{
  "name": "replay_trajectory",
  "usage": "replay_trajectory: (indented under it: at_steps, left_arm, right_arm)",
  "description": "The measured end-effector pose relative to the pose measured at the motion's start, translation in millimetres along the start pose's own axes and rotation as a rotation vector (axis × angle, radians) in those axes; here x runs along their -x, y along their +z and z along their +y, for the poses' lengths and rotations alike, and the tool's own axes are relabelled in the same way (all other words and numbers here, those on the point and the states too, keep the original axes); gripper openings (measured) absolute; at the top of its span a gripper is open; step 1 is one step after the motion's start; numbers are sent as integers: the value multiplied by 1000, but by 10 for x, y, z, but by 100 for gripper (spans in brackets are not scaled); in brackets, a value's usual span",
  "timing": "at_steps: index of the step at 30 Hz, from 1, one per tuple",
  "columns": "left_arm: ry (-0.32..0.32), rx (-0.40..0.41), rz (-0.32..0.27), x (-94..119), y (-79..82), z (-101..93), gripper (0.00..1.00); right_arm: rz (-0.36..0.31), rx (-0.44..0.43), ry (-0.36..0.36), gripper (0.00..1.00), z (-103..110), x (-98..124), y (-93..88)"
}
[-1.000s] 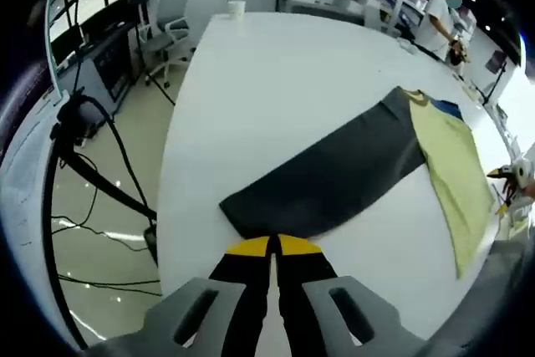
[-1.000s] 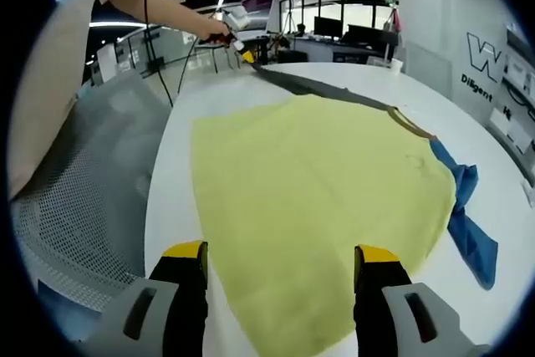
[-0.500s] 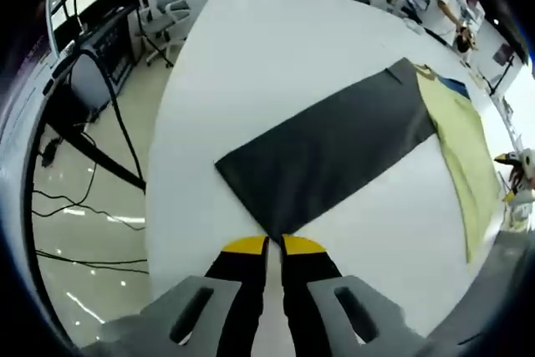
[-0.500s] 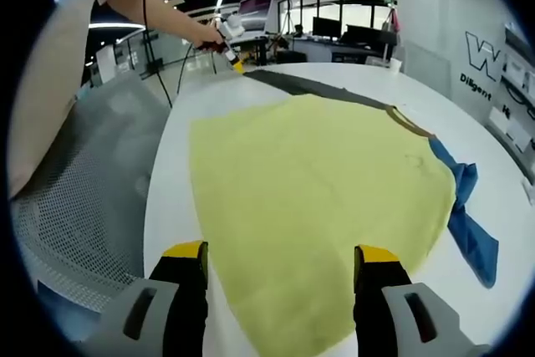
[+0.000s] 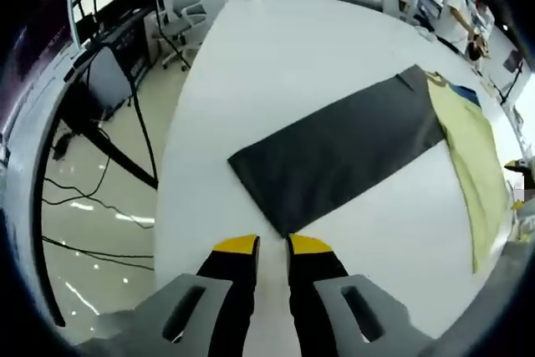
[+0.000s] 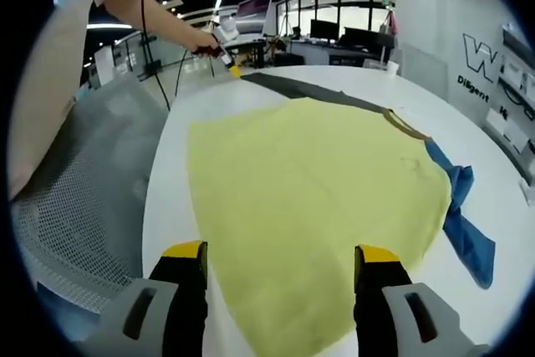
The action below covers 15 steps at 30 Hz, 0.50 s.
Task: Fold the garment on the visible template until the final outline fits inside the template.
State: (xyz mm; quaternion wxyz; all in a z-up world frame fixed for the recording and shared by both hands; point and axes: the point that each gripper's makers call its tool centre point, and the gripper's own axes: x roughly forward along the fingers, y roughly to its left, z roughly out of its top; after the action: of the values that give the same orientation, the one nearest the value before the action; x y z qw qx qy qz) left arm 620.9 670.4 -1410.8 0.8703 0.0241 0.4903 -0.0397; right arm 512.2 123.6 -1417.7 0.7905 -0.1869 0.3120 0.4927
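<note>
A long, matte dark grey template (image 5: 343, 152) lies flat as a slanted rectangle on the smooth white bench (image 5: 276, 64), its near corner just ahead of the left gripper (image 5: 273, 245). That gripper's yellow-tipped black jaws stand slightly apart with nothing between them. Against the template's far end lies the pale yellow garment (image 5: 476, 156), soft and spread flat, with a blue cloth (image 5: 468, 94) at its far edge. In the right gripper view the garment (image 6: 309, 206) spreads wide with a brownish neck band, the crumpled blue cloth (image 6: 461, 223) beside it. The right gripper (image 6: 278, 252) hovers over the garment's near edge, jaws wide apart and empty. A grey mesh chair back (image 6: 75, 198) stands beside the bench.
</note>
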Motion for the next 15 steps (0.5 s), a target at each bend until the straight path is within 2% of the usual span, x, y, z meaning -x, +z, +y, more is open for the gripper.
replay_trajectory:
  at_steps: [3, 7, 11, 12, 15]
  left_arm:
    - [16, 28, -57, 82, 93, -6, 20]
    - [7, 48, -124, 165, 201, -108, 22]
    - [-43, 62, -201, 228, 334, -343, 23]
    - [-67, 56, -236, 249, 398, -445, 24]
    - [-106, 45, -284, 280, 479, -654, 26]
  right_arm:
    - [-3, -2, -7, 70, -28, 19, 1]
    - [-15, -13, -23, 70, -95, 58, 31]
    - [-29, -29, -42, 70, -174, 98, 64]
    - [-32, -31, -48, 70, -200, 110, 69]
    - [-35, -34, -62, 70, -266, 141, 69]
